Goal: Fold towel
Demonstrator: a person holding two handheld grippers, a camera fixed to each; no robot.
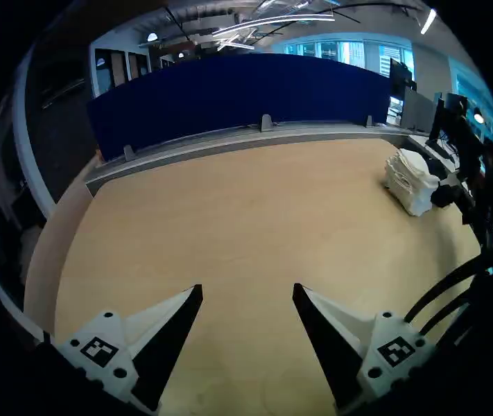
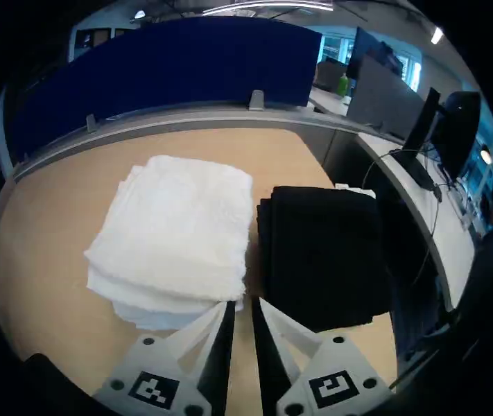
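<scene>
Nearby, white towels (image 2: 177, 229) beside black stack (image 2: 322, 256), left tongs (image 1: 246, 288) open, right tongs (image 2: 242, 305) nearly closed.

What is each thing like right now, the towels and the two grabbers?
White towels: folded, stacked on the table.
Black towels: folded, stacked right beside the white ones.
Left gripper: open, empty.
Right gripper: nearly shut, empty.
</scene>
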